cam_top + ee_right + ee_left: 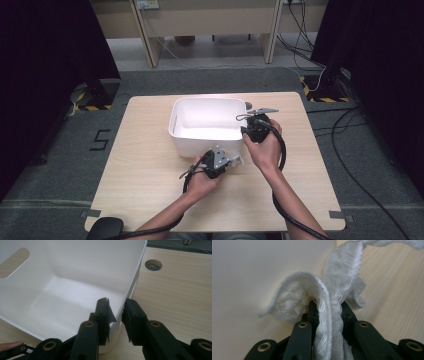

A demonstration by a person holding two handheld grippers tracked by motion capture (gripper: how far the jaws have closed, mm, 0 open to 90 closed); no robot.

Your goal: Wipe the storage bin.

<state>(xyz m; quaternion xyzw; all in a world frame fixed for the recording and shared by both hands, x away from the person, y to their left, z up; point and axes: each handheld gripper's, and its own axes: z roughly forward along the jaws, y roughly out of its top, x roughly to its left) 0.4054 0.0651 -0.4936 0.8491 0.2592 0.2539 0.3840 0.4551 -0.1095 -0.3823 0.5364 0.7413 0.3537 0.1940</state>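
- High view, from the left: bare wood of the bench (140, 175), then the left tongs (235, 160) just in front of the near wall of the white bin (200, 142).
- The left tongs are pressed together on a white knitted cloth (332, 305). In the left gripper view the cloth is bunched between the jaws, one fold curls to the left and one strip rises up and to the right.
- In the high view the cloth (239, 159) is a small pale bit at the tip of these tongs. It is low over the bench and outside the bin, close to its near right corner.
- Further right, the right tongs (247, 120) sit at the right rim of the bin. In the right gripper view the right tongs (116, 312) have one jaw inside the wall and one outside, and they seem to pinch it to keep the bin in place.
- At the far right of the bench there is a round hole (153, 265).
- The step in hand, I think, is to bring the cloth into the bin. To do it well, the left hand should lift first, so the hanging strip passes over the rim, and release only when the cloth is above the bin floor.
- The right tongs should hold the rim firmly, so the bin does not slide when the cloth touches the wall.
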